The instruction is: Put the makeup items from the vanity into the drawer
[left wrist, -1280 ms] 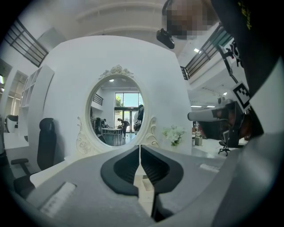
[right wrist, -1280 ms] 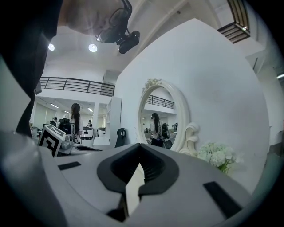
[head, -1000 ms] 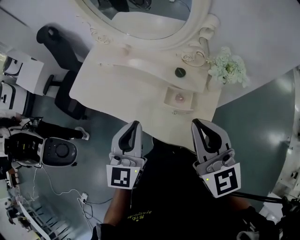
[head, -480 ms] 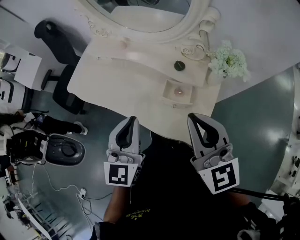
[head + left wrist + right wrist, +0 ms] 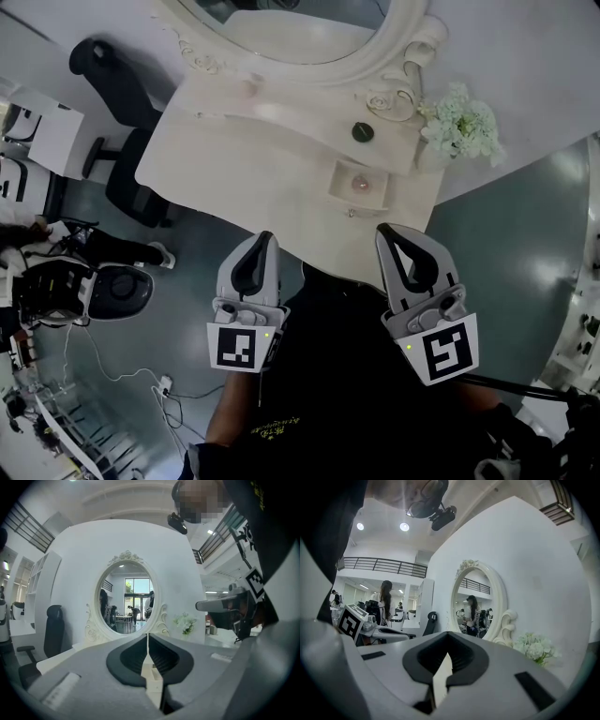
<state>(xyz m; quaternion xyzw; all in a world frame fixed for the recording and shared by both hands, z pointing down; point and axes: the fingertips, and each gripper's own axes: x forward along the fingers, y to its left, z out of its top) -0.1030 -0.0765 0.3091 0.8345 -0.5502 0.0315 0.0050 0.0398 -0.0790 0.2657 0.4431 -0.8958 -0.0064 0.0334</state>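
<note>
Left gripper and right gripper: jaws closed, nothing between them, held short of vanity. Drawer open, pinkish item inside. Dark round item on vanity top, near flowers.

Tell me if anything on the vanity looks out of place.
Nothing spilled or tipped. The small drawer stands open with a pinkish item inside, and a dark round item sits alone on the vanity.
</note>
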